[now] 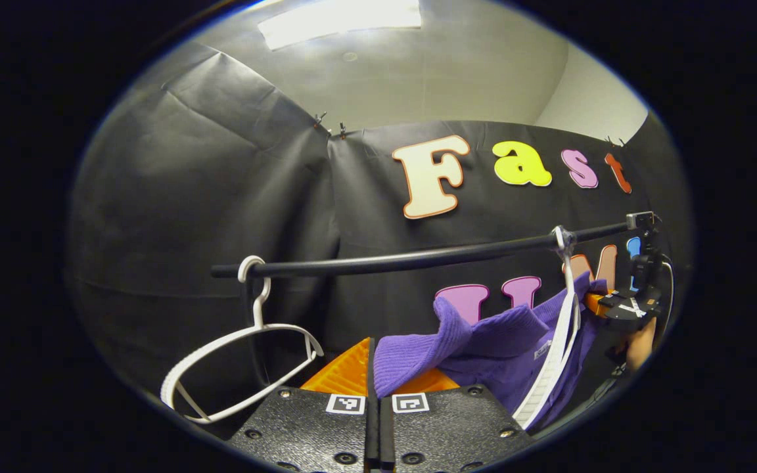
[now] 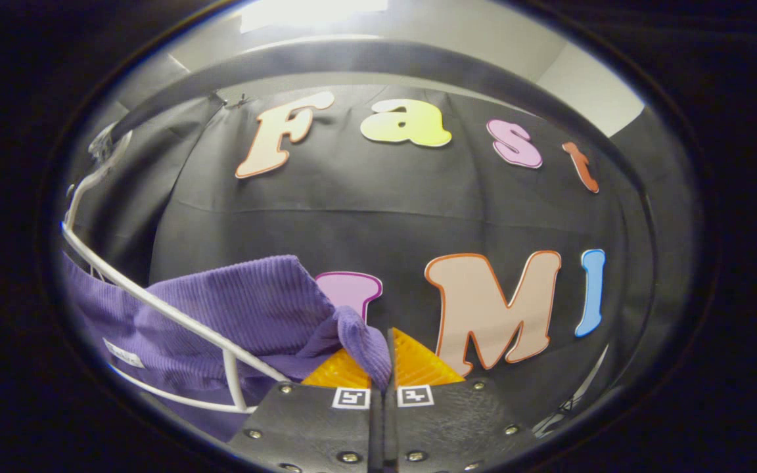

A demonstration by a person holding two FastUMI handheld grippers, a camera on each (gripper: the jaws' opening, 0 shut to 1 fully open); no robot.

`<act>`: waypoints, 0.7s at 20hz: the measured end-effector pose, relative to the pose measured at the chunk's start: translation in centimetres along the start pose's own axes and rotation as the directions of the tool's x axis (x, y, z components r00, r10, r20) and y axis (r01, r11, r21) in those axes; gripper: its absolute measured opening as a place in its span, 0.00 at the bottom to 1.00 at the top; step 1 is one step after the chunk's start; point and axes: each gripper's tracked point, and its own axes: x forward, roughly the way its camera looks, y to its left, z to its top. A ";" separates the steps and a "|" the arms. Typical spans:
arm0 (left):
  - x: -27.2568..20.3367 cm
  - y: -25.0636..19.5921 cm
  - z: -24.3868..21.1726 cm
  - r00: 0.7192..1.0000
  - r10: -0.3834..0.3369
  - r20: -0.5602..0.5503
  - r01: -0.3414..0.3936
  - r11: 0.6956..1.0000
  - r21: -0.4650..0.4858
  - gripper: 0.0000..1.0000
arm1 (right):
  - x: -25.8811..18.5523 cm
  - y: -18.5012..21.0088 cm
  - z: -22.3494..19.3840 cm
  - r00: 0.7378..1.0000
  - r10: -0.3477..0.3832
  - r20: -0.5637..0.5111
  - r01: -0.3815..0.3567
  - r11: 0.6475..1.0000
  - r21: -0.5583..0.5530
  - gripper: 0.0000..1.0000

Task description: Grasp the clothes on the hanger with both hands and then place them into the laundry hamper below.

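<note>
Jaws clamped on purple garment.

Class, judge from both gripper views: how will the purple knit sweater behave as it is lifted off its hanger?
The purple knit sweater is probably floppy: it folds and sags between the left gripper and the right gripper. It probably grips well, since its surface is ribbed. It may snag on the white hanger that runs through it.

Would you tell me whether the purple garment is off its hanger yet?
Partly on: the purple garment still drapes across its white hanger, both grippers pinching its fabric.
</note>
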 end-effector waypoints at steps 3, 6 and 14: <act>0.4 -1.0 -1.3 1.000 -0.018 -0.017 0.018 1.000 -0.007 0.00 | 0.8 0.6 -2.0 1.000 0.012 -0.029 -0.012 1.000 -0.012 0.01; 0.6 -1.4 -2.4 0.999 -0.032 -0.032 0.031 0.999 -0.015 0.01 | 1.2 0.8 -4.7 0.998 0.020 -0.067 -0.022 1.000 -0.022 0.01; 0.1 -1.7 -8.2 0.995 -0.030 -0.100 0.024 0.998 -0.055 0.01 | -0.4 1.5 -11.2 0.984 0.051 -0.173 -0.054 0.998 -0.013 0.01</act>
